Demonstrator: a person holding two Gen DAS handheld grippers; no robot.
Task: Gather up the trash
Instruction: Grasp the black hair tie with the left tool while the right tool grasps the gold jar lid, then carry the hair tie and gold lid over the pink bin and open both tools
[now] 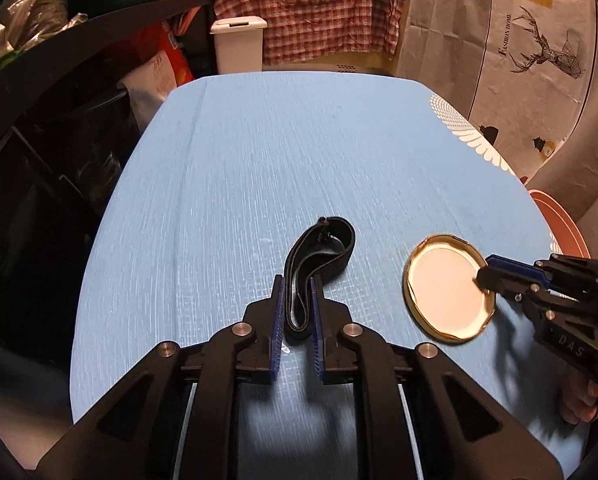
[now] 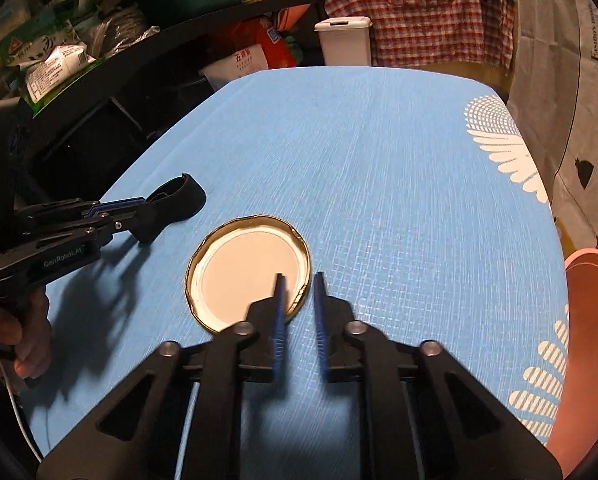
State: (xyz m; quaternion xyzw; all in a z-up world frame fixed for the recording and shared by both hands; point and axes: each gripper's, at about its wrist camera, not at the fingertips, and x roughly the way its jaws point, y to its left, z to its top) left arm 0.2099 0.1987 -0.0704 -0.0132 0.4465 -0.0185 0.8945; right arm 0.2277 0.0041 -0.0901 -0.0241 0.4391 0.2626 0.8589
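Limp black elastic strap loop (image 1: pixel 319 264) on the blue bench (image 1: pixel 259 160), pinched at its near end in the left gripper (image 1: pixel 298 312) jaws. Light, floppy, bound to dangle. Stiff gold-rimmed metal jar lid (image 2: pixel 249 270) beside it, thin edge nipped by the narrow right gripper (image 2: pixel 299 304) jaws; slippery, so best held by the rim.

Warm dim light, soft shadows near the frame bottom, fisheye-bent dark edges.
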